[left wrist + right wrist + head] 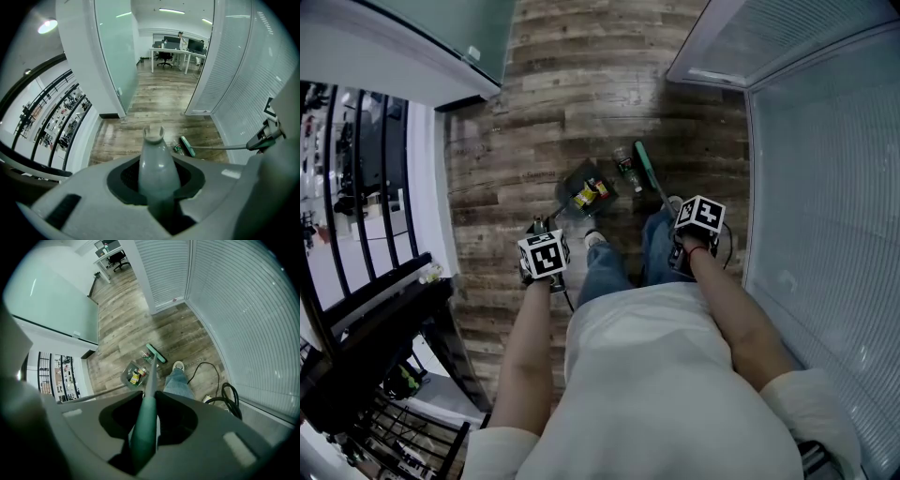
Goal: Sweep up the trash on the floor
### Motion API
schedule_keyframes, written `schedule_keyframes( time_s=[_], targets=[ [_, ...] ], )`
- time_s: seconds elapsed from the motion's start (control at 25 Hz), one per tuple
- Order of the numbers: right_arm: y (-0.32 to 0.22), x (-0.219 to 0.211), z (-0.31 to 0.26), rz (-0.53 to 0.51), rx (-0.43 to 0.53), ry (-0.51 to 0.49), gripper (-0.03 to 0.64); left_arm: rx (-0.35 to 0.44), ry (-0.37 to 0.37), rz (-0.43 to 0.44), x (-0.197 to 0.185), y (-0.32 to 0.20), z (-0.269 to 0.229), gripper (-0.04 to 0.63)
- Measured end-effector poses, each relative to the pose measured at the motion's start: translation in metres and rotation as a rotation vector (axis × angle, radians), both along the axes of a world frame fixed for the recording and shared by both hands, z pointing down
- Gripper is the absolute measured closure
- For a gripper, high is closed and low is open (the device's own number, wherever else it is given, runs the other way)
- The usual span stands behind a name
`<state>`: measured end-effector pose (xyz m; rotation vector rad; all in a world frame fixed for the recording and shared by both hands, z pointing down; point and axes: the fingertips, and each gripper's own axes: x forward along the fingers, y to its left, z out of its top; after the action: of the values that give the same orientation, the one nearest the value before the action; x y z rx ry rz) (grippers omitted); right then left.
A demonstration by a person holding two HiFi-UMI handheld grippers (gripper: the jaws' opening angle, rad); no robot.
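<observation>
The dustpan handle (154, 159) is being clenched between the jaws of the left gripper (157, 185), which are pressing on it from both sides. Its notched tip is pointing away from that gripper, out over the wooden floor (140, 126).

The teal broom handle (146, 408) is being grasped by the right gripper (140, 437), with its jaws closed tight around the grip. The stick is being run forward and down from this gripper to the green broom head (156, 353), which is being rested on the floor well ahead of the jaws.

The dustpan (132, 376) is being kept on the floor ahead of and below the right gripper, just to the left of the broom stick and nearer than the broom head. Trash (589, 194), including a yellow wrapper, is being held inside the pan. A small bottle (627, 169) is lying on the floor just beside the broom head, between it and the dustpan.

To the right of the broom stick, a jeans leg (178, 383) and a pale shoe (178, 365) are being shown below the right gripper. A black cable (225, 392) is lying coiled farther right.
</observation>
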<state>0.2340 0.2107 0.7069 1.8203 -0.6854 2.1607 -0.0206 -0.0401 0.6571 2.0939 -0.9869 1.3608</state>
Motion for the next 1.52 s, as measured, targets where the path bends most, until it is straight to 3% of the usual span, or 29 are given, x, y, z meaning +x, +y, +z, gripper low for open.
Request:
schedule_keyframes(
  time_s=[0.84, 1.52],
  targets=[
    [-0.023, -0.069, -0.008, -0.071, 0.039, -0.131, 0.520, -0.012, 0.004, -0.007, -0.007, 0.003, 0.000, 0.500],
    [-0.035, -0.088, -0.016, -0.347, 0.046, -0.091, 0.520, -0.018, 0.014, -0.005, -0.006, 0.003, 0.000, 0.499]
  ],
)
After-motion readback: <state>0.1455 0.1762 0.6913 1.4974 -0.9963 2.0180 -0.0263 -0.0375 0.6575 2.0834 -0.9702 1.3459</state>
